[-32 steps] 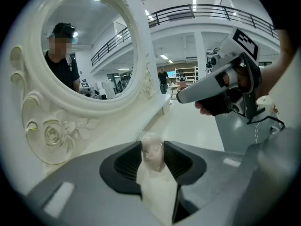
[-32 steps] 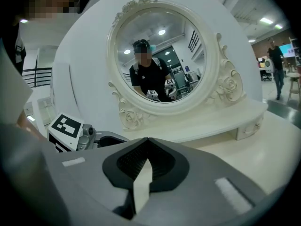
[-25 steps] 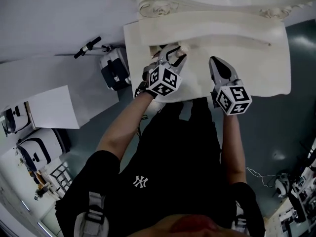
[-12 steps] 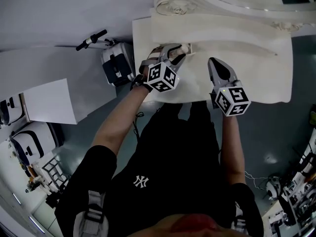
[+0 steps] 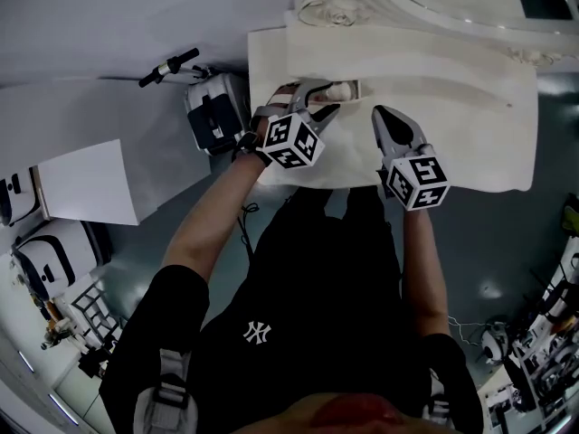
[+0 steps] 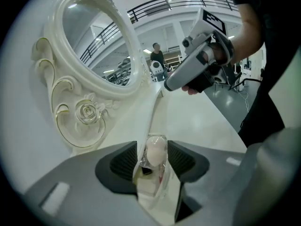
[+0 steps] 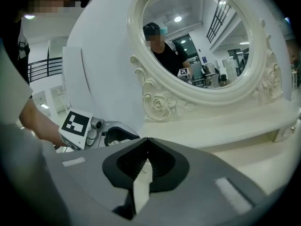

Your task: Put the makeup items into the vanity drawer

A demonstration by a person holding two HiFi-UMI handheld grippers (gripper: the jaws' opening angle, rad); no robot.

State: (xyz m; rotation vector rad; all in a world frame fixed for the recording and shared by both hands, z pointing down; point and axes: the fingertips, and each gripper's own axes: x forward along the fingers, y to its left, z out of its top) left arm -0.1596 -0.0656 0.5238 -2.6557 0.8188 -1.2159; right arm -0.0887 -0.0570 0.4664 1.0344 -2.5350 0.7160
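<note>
At the counter [image 5: 470,143] rear left, below the mirror frame [image 6: 80,117]: hold the clear-wrapped makeup sponge [image 6: 155,152] squarely between the left gripper [image 6: 153,147] fingers. Reserve the right gripper [image 7: 143,161], fingers pressed together on nothing, for the drawer, unseen here.

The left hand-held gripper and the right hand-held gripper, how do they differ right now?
The left hand-held gripper is clamped on a pale round-tipped makeup item; the right hand-held gripper has jaws shut together on nothing. The left one's tip reaches the raised ledge; the right one's stops short of it. Both are over the white vanity top.
</note>
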